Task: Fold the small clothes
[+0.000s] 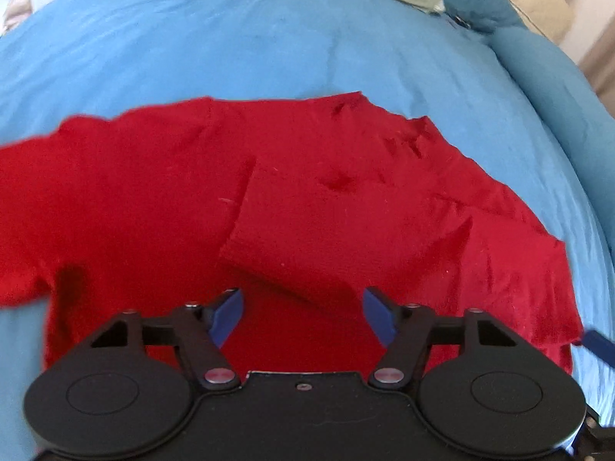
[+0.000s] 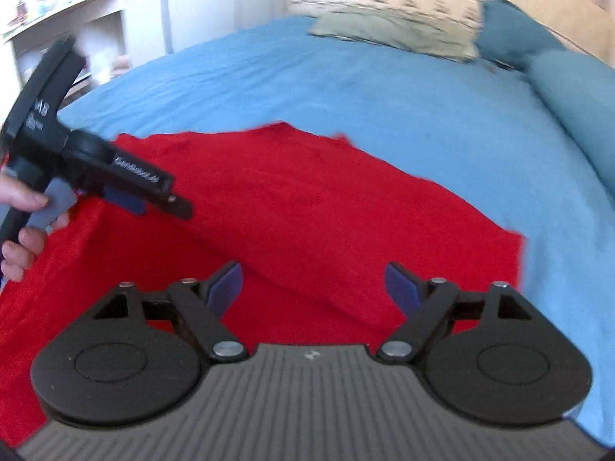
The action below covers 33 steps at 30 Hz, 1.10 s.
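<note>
A red garment lies spread on the blue bed sheet, with one flap folded over its middle and wrinkles at its right side. My left gripper hovers over the garment's near part, jaws apart, pads not pressing on cloth. In the right wrist view the same red garment fills the middle. My right gripper stands wide open above its near right part, holding nothing. The left gripper shows at the left there, held by a hand, low over the garment's left edge.
A grey-green pillow and a teal pillow lie at the head of the bed. A blue bolster or rolled cover runs along the right side. White shelves stand beyond the bed at the left.
</note>
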### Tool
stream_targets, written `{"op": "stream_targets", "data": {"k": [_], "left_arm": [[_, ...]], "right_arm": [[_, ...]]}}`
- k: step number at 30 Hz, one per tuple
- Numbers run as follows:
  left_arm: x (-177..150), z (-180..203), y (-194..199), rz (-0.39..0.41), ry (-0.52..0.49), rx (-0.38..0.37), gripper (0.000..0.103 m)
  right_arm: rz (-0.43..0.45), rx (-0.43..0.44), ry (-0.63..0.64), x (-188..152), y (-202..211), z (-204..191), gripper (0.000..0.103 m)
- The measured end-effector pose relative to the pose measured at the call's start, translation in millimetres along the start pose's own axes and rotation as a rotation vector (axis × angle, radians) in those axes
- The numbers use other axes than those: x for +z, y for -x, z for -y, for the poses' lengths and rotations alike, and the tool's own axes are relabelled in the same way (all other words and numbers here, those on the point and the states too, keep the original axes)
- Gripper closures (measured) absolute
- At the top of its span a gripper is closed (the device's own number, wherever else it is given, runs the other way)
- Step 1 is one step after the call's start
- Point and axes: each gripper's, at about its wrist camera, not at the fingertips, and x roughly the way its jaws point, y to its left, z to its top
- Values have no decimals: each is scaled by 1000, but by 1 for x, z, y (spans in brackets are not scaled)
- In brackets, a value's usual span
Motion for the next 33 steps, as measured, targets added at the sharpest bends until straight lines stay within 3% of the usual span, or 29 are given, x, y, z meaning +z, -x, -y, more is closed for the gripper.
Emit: {"op": "stream_targets", "data": {"k": [1, 3, 4, 5, 6, 10, 14, 19, 22, 28, 31, 33], "left_arm": [[-5, 1, 0, 21, -2, 13, 39], [-3, 4, -3, 60, -3, 37, 62], [-1, 5, -5, 73, 4, 46, 69], [0, 5, -8, 85, 12, 53, 87], [2, 5, -10, 100, 20, 60, 99], [7, 13, -1, 198, -2, 74, 99], [16, 22, 29, 338, -37, 98, 99], [14, 2, 56, 466, -7, 185, 99], [2, -19, 44, 452, 30, 229, 99], [-20, -42, 11, 308, 63, 231, 93], [-34, -49, 30, 296, 55, 279, 76], [-39, -51, 48, 280, 36, 363, 55]], "right_arm": [[-6, -22, -16, -7, 2, 6, 6], [-24, -64, -51, -18, 2, 19, 6], [-33, -95, -70, -23, -2, 26, 6], [-37, -136, -87, -28, -3, 32, 6], [-34, -202, -100, -33, -7, 37, 6], [-63, -398, -168, -47, -26, 54, 6], [-37, -440, -209, -41, -40, 69, 7], [-28, -469, -207, -30, -58, 77, 8], [-33, -480, -217, -34, -57, 85, 8], [-53, -428, -208, -41, -51, 100, 8], [-84, -409, -164, -41, -41, 102, 8], [-107, -397, -195, -42, -30, 104, 6]]}}
